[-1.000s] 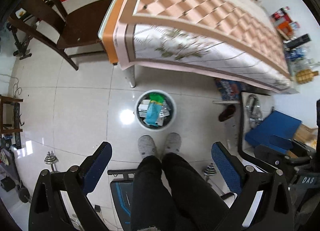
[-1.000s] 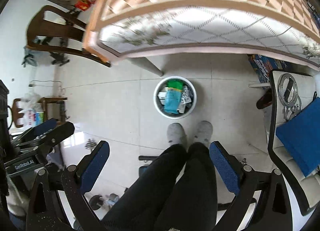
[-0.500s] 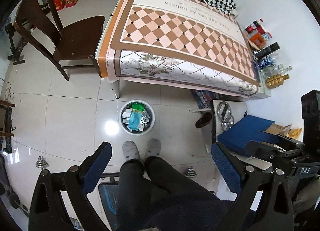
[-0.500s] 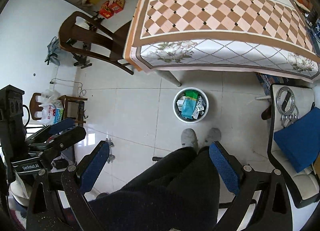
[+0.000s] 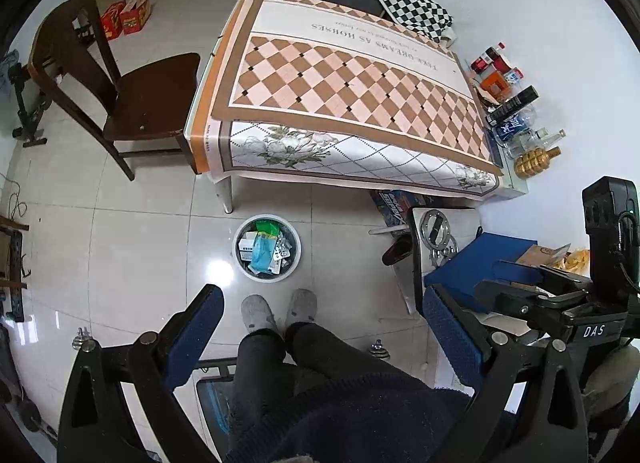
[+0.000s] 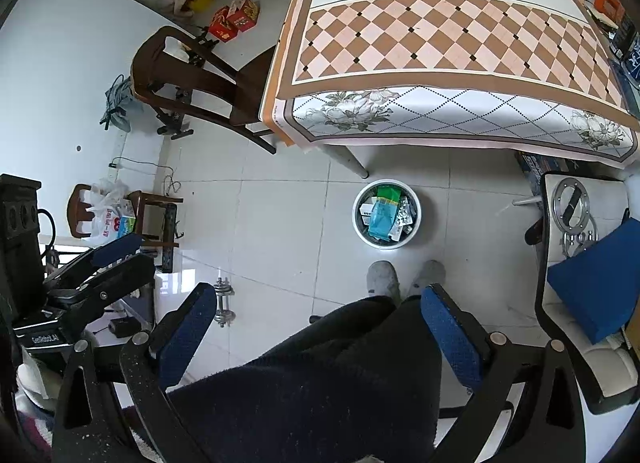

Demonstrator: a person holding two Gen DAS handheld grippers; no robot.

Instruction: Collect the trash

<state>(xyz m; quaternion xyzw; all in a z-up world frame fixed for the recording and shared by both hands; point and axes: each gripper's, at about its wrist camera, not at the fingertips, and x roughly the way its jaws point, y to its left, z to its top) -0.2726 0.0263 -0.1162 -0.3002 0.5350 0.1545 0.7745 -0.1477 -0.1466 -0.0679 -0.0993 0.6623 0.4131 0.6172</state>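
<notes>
A white round trash bin (image 5: 244, 269) stands on the tiled floor in front of the table leg; it also shows in the right wrist view (image 6: 357, 223). It holds several pieces of trash, among them a teal packet (image 5: 262, 250), a green packet (image 6: 388, 193) and blister packs. My left gripper (image 5: 320, 321) is open and empty, held high above the floor over the person's legs. My right gripper (image 6: 318, 317) is open and empty at about the same height. Both are far above the bin.
A table with a checked brown and pink cloth (image 5: 352, 79) stands behind the bin. A dark wooden chair (image 5: 148, 99) is at its left. A white chair with a blue cushion (image 6: 600, 275) and metal rings is at the right. Dumbbells (image 6: 222, 303) lie on the floor. Bottles and boxes (image 5: 516, 119) line the wall.
Both grippers have risen and pulled back from the bin, so the bin looks smaller and the whole tabletop has come into view. Both stay open and empty.
</notes>
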